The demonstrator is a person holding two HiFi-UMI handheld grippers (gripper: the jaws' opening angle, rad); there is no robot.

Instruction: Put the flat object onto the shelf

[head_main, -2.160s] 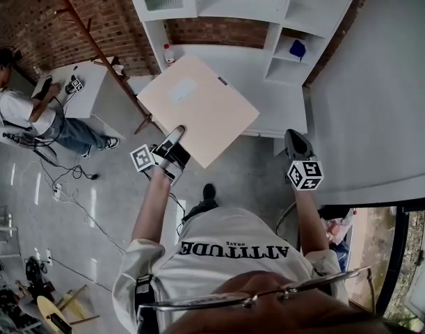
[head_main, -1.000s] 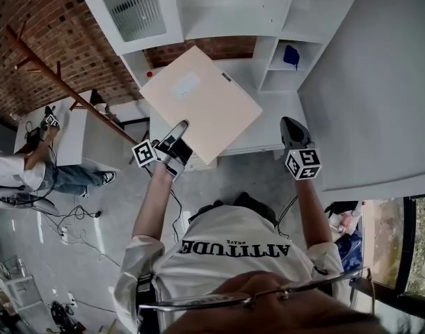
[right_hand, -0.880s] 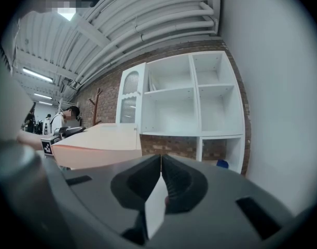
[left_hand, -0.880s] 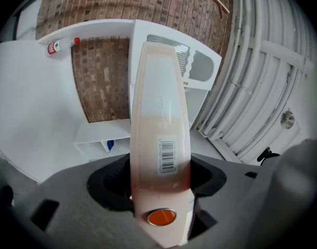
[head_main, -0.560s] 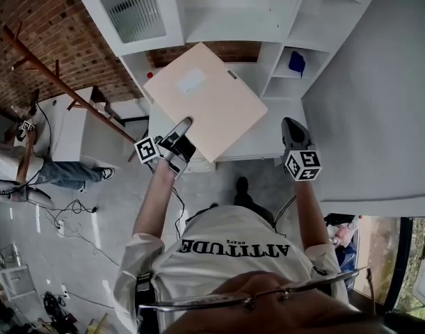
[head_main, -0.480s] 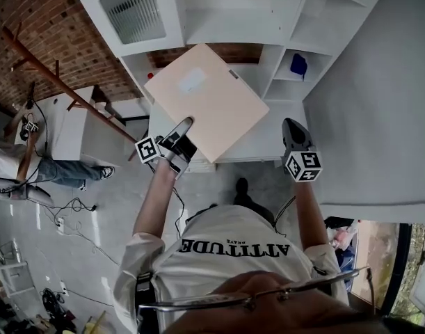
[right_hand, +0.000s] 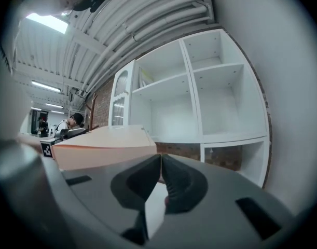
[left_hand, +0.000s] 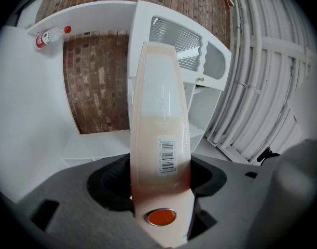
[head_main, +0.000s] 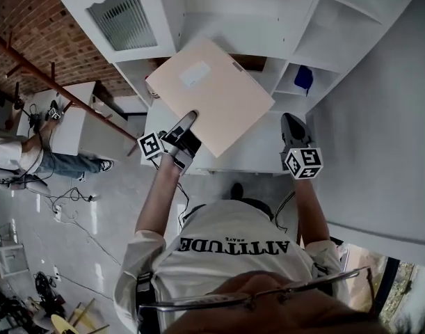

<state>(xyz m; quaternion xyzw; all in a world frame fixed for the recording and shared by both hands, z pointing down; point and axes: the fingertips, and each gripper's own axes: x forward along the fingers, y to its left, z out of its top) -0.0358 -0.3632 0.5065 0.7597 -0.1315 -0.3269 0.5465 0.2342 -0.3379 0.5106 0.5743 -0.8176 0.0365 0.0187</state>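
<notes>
A person facing a white shelf unit (head_main: 233, 30) holds a flat peach-coloured box (head_main: 213, 89) in the air before it. The left gripper (head_main: 190, 120) is clamped on the box's near edge, its jaws spread wide to take the thickness. The left gripper view shows a barcode label (left_hand: 167, 156) and a round orange sticker (left_hand: 161, 217) on the edge that runs out between the pads. The right gripper (head_main: 291, 120) hangs to the right of the box and apart from it, its jaws pressed together on nothing. The box is carried by one edge alone, slightly tilted, its far corner pointing toward the unit's open bays, and it appears to rest on no board. A small blue object (head_main: 304, 77) sits in one of the narrow compartments on the right, and a bottle with a red cap (left_hand: 52, 35) stands on a ledge of the unit. A seated person (head_main: 17, 155) works at a desk off to the left. The step in hand looks like the approach, with placement not yet begun. The next move likely calls for levelling the box and lining its far edge with a bay wide enough to take it. It would then be slid onto the board until it is supported, and only then would the left jaws part. The idle right gripper could steady the free side.
</notes>
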